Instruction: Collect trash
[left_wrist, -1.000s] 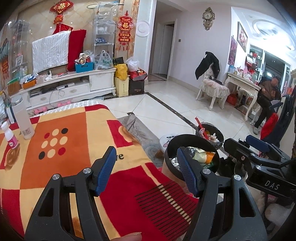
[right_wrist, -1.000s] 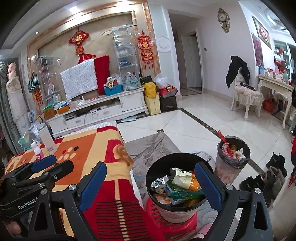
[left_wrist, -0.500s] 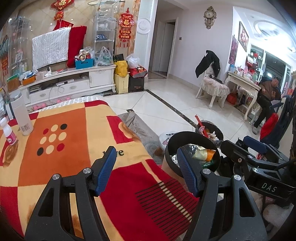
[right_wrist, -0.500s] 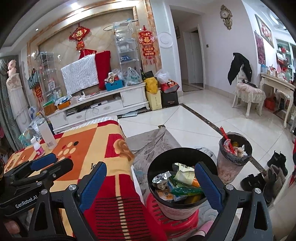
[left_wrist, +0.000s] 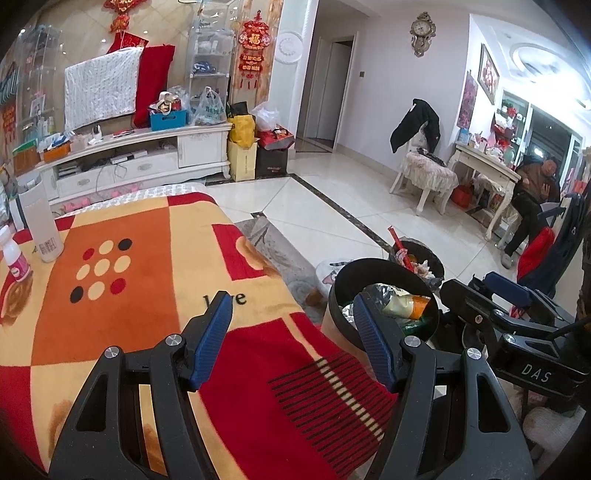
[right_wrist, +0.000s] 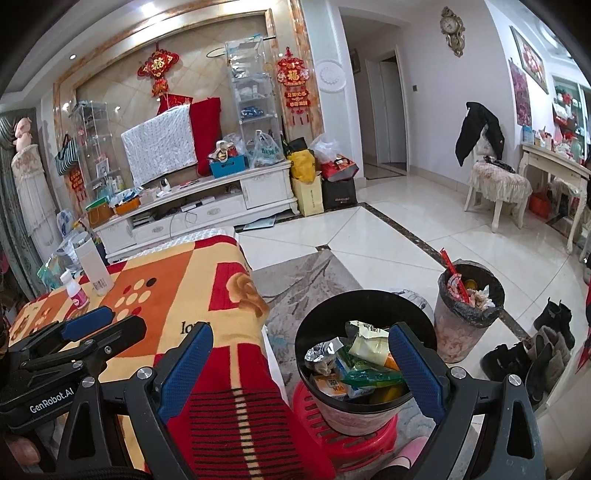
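A black-rimmed trash bin (right_wrist: 360, 402) stands on a red stool (right_wrist: 325, 435) beside the table, holding wrappers and foil (right_wrist: 354, 362). It also shows in the left wrist view (left_wrist: 340, 291). My right gripper (right_wrist: 301, 349) is open and empty, above the bin and the table edge. My left gripper (left_wrist: 291, 314) is open and empty over the near corner of the blanket-covered table (left_wrist: 129, 288). The right gripper also shows in the left wrist view (left_wrist: 509, 306).
A white tumbler (left_wrist: 38, 221) and a small pink-labelled bottle (left_wrist: 13, 254) stand at the table's far left. A second, full bin (right_wrist: 467, 314) stands on the floor to the right, with shoes (right_wrist: 532, 354) beside it. A TV cabinet (right_wrist: 199, 206) lines the back wall.
Both grippers have drifted slightly; the views shifted a little downward. Both stay open and empty.
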